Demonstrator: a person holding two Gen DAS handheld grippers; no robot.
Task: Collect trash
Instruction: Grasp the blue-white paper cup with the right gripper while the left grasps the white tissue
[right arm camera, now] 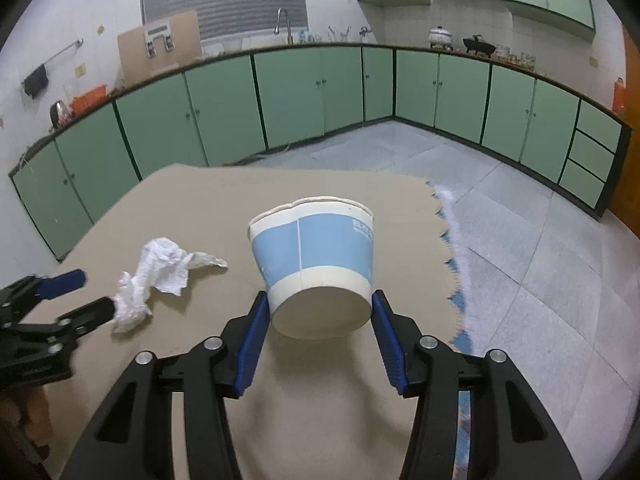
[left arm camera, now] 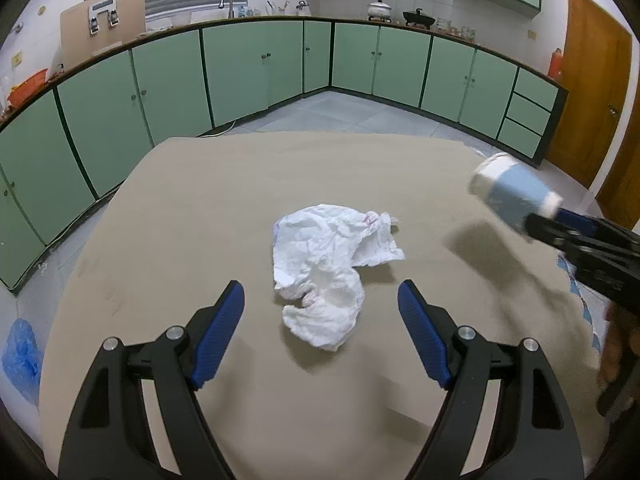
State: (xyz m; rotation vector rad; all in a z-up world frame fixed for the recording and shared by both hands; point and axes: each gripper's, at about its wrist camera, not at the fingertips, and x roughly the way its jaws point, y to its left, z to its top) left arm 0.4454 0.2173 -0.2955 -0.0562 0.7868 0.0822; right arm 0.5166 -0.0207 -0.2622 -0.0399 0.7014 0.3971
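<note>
blue pads of the left gripper [left arm camera: 320, 320] stand wide apart and hold nothing, the crumpled tissue [left arm camera: 328, 268] lying on the tan tabletop [left arm camera: 200, 200] just ahead between them; it should settle lower so both pads flank the wad before closing. right gripper [right arm camera: 318, 312] clamps the paper cup [right arm camera: 316, 268] near its base, lifted off the table and tilted; a steady squeeze should keep it from slipping.
</note>
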